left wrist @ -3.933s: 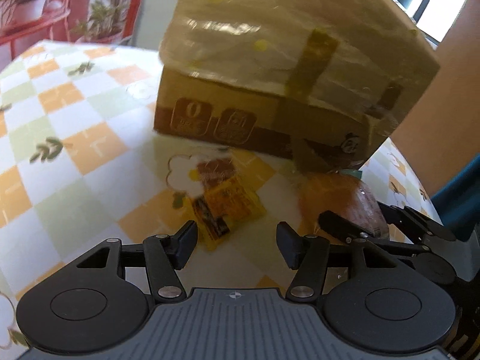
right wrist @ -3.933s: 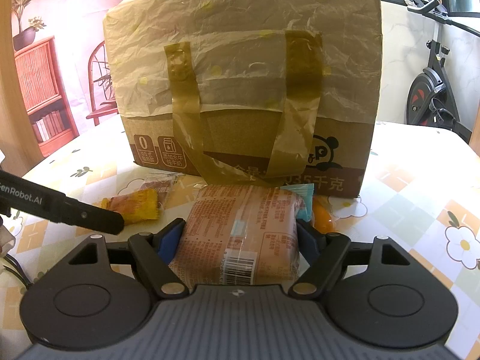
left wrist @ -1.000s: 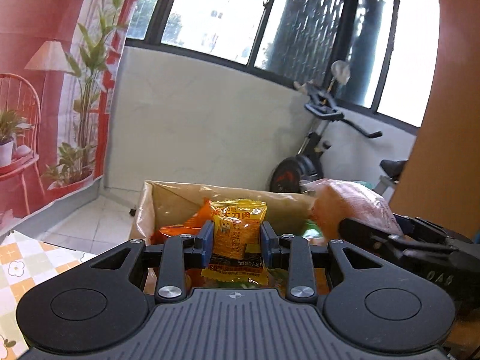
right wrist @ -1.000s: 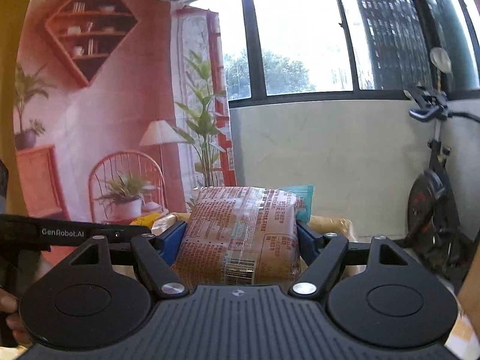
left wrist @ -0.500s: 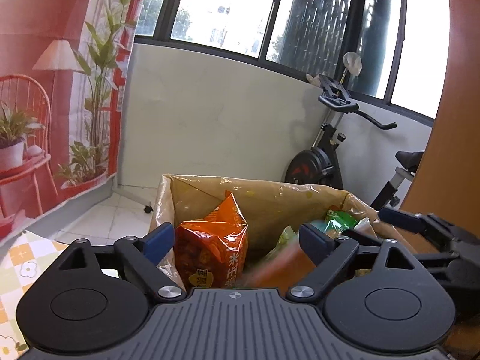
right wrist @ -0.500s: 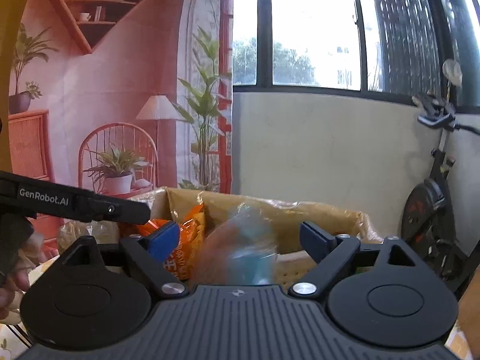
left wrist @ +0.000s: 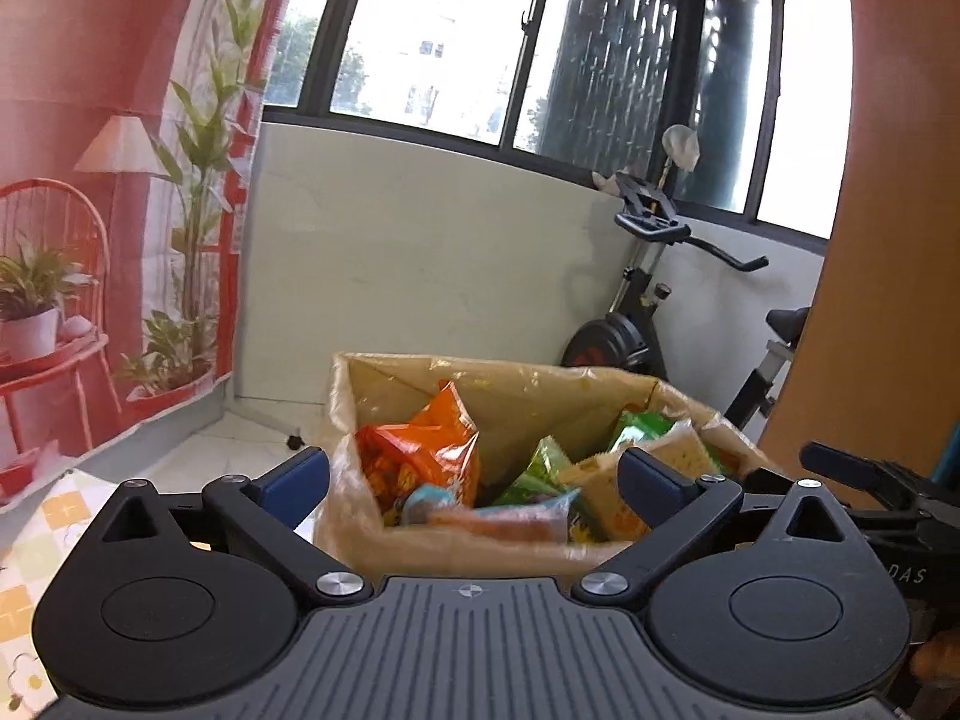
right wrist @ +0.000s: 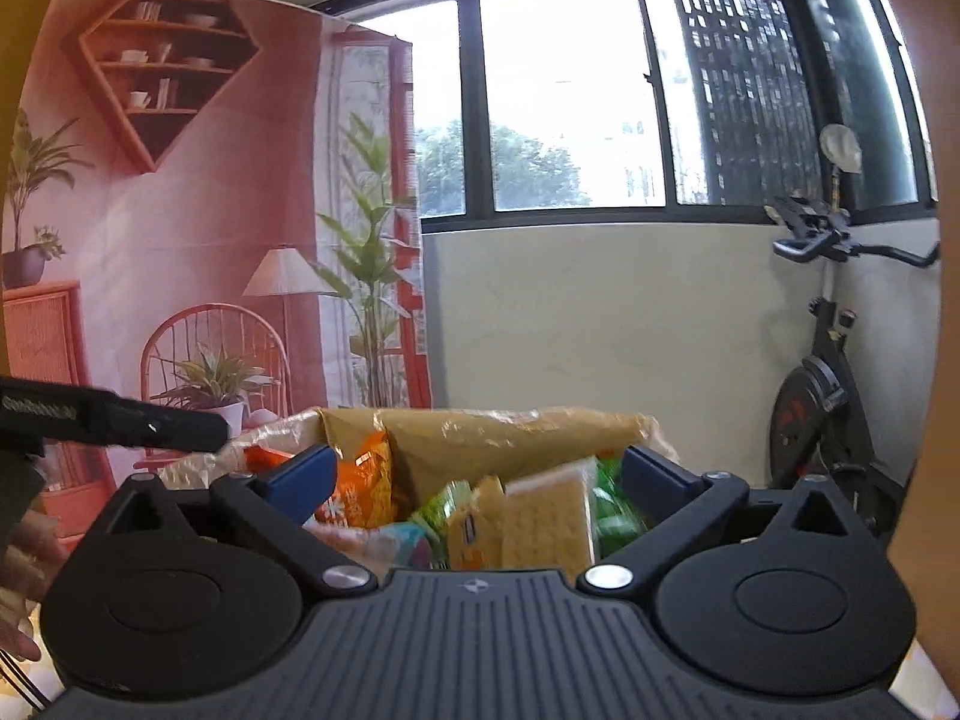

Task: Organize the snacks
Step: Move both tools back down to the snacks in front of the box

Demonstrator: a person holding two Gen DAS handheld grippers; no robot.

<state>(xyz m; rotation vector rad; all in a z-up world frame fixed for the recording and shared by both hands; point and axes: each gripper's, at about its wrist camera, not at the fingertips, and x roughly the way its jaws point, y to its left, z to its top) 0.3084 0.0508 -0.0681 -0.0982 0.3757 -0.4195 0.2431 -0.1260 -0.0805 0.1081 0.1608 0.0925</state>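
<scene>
While both hand-held tools hover over it, a cardboard box (left wrist: pixel 456 546) lined w/ crinkled clear plastic sits at centre frame, its top open and packed w/ snacks. Left gripper (left wrist: pixel 474 477) has its blue-padded fingers spread wide apart, nothing between them; right gripper (right wrist: pixel 477 477) likewise gapes w/ nothing clamped. In left wrist view, an orange crisp bag (left wrist: pixel 420 456) stands upright at the box's left side, glossy and creased. Beside it lie green packets (left wrist: pixel 537 474), a pale cracker pack (left wrist: pixel 606 492) and, nearest the front wall, an orange-brown wrapped bar w/ teal end (left wrist: pixel 498 519), blurred. Right wrist view shows the same box (right wrist: pixel 510 432) from a bit farther right: the orange bag (right wrist: pixel 360 486) behind the left finger, a square cracker pack (right wrist: pixel 549 519) standing near upright at centre, a yellow packet (right wrist: pixel 474 531) touching its left edge, green wrappers (right wrist: pixel 612 510) to its right. Left tool's black arm (right wrist: pixel 114 417) crosses that view at left. Bkgd: exercise bike (right wrist: pixel 834 360), barred window (left wrist: pixel 606 54), printed red backdrop (right wrist: pixel 180 210). A chequered tablecloth (left wrist: pixel 36 540) shows at lower left.
</scene>
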